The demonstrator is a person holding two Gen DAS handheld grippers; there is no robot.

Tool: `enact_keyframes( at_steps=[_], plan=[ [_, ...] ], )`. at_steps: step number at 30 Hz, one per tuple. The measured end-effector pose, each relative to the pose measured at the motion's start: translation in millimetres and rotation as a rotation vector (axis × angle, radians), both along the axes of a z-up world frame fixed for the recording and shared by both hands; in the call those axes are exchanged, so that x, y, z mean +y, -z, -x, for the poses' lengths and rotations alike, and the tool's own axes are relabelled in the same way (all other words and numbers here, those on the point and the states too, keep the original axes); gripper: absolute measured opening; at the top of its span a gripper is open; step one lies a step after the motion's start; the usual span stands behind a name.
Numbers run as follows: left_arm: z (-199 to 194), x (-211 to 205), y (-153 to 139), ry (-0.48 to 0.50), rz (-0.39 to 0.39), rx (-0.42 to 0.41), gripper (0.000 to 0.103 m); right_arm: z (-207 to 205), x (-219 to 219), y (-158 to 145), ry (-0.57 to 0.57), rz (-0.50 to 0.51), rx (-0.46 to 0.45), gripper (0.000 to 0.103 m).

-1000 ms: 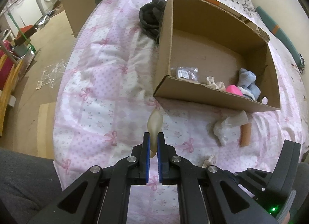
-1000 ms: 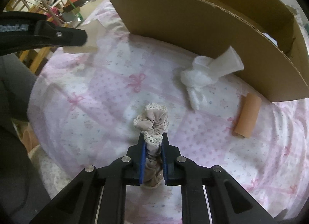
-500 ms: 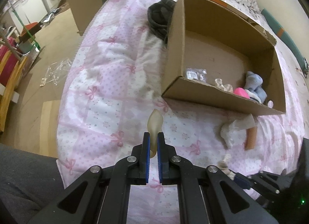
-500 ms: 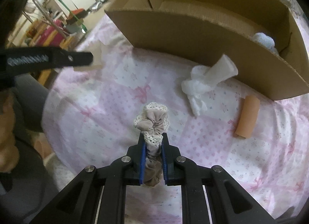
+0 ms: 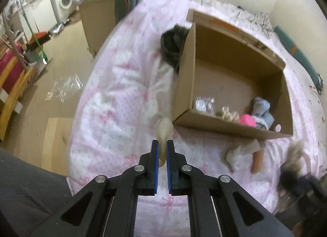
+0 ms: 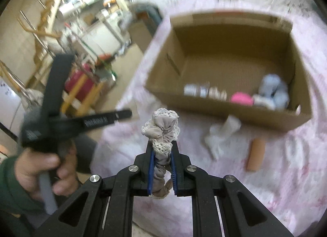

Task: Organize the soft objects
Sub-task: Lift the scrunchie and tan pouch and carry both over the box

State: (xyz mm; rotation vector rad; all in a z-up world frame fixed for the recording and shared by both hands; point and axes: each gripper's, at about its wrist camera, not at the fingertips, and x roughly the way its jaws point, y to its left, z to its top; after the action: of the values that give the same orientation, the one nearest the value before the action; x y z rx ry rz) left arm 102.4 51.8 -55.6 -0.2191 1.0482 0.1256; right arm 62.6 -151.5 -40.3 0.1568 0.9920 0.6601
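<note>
Right wrist view: right gripper [image 6: 162,151] fingers clamp lace-trimmed scrunchie [image 6: 161,129], cardboard box [image 6: 231,112] ahead-right; left gripper [image 5: 162,151] pinches cream pad [image 5: 163,132] short of box; risk: early release drops either outside.

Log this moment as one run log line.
left gripper: shut on cream sock | right gripper: shut on lace-trimmed scrunchie | both short of cardboard box

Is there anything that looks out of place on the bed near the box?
Yes. A crumpled white cloth and an orange roll lie loose on the pink quilt, outside the cardboard box that holds the other soft items.
</note>
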Motion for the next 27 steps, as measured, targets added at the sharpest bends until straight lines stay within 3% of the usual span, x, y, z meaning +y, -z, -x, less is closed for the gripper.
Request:
enact_keyframes(
  at_steps=[5, 15, 27],
  plan=[
    [7, 3, -20, -0.026, -0.009, -0.077, 0.006, 1, -35, -30, 0.133, -0.095, -0.121, 0.016],
    [-15, 4, -68, 0.004, 0.017, -0.173, 0.006, -33, -72, -48, 0.264, -0.196, -0.108, 0.016],
    [-73, -24, -80, 0.122, -0.041, -0.207, 0.006, -90, -84, -52, 0.302, -0.135, -0.125, 0.016]
  ],
)
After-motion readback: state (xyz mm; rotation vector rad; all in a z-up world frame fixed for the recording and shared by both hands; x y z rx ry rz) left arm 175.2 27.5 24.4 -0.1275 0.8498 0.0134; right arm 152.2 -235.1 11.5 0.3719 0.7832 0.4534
